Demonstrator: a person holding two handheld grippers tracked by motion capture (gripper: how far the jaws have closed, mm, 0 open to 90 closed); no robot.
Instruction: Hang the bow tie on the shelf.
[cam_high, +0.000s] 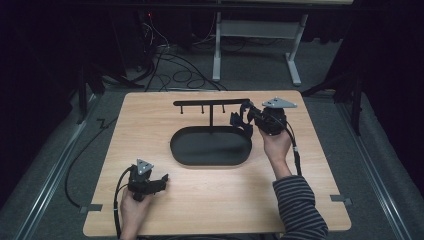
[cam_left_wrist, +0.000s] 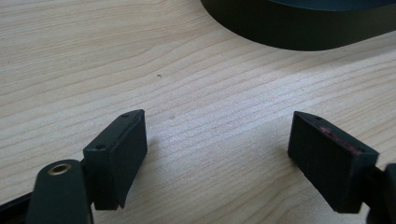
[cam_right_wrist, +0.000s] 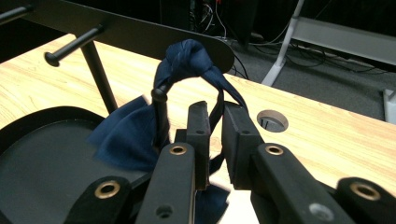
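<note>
A black rack with short pegs stands on an oval black tray at mid-table. A navy blue cloth is knotted into a loop that hangs over the rightmost peg, its loose ends drooping onto the tray. My right gripper is at that peg, open by a narrow gap; one strand of the loop runs between the pads without being pinched. From above, the cloth sits just left of the right gripper. My left gripper rests low over the table's front left, open and empty.
The tray's dark wall lies ahead of the left gripper. A round cable hole is cut in the tabletop behind the rack. Cables and a white desk frame stand on the floor beyond the table.
</note>
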